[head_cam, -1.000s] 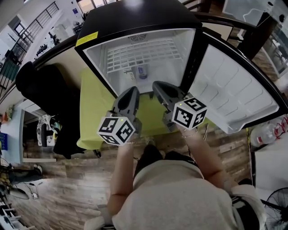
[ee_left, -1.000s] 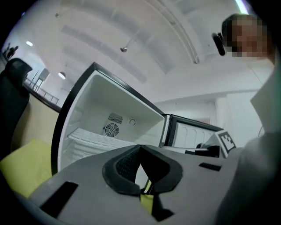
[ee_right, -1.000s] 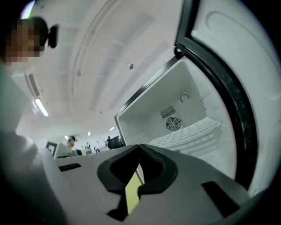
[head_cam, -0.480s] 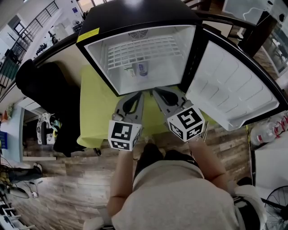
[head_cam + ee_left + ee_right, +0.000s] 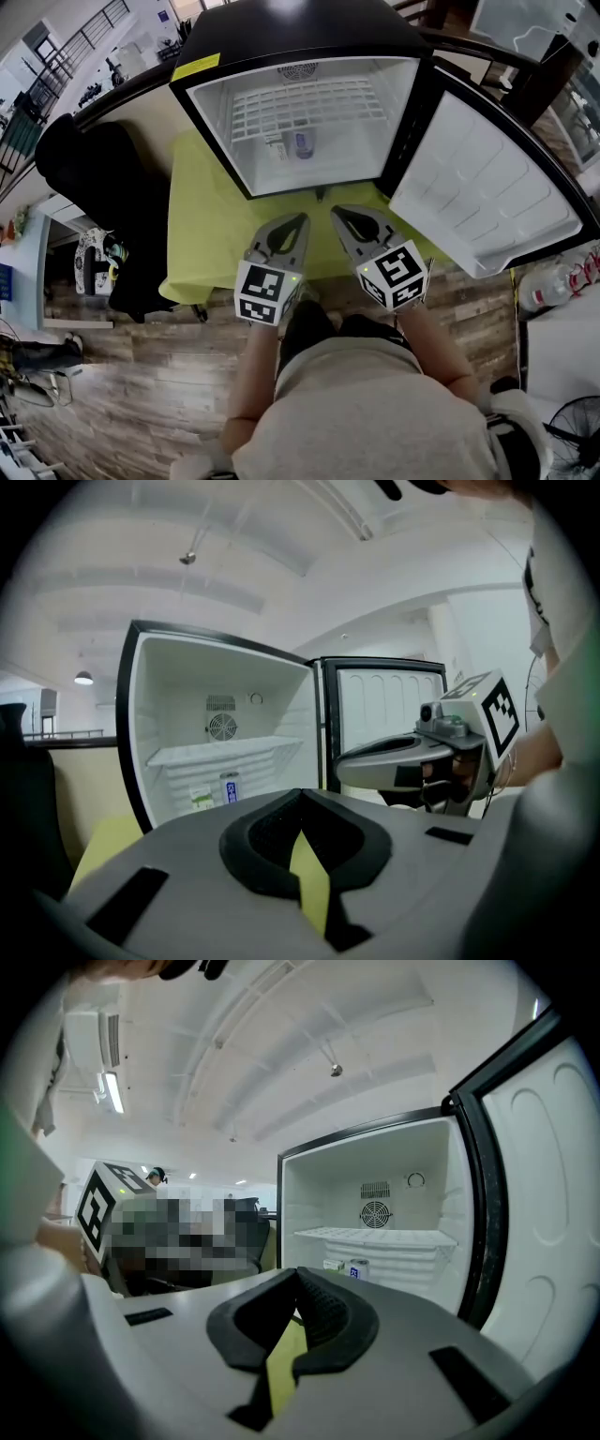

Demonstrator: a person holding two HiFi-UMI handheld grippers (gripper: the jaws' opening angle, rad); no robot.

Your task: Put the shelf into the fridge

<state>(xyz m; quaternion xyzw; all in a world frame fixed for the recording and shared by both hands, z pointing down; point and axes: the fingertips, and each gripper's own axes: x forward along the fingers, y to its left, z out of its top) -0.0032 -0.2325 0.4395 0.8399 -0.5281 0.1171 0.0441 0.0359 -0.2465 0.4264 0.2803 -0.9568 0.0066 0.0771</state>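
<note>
The white wire shelf [image 5: 300, 103] lies level across the inside of the open black fridge [image 5: 211, 131], above a small can [image 5: 304, 142] and a carton [image 5: 277, 148]. It also shows in the left gripper view as the shelf [image 5: 225, 752] and in the right gripper view as the shelf [image 5: 375, 1236]. My left gripper [image 5: 302, 217] and right gripper [image 5: 336, 210] hover side by side just in front of the fridge mouth, outside it. Both are shut, tips meeting, with nothing between them. The left gripper's jaws [image 5: 301, 794] and the right gripper's jaws [image 5: 298, 1271] point at the fridge interior.
The fridge door [image 5: 487, 187] swings wide open to the right. The fridge stands on a yellow-green covered table [image 5: 202, 234]. A dark chair with a black garment [image 5: 94, 187] stands at the left. Wooden floor lies below.
Both grippers have drawn back from the fridge opening toward the person's body. The shelf stays in place inside the fridge.
</note>
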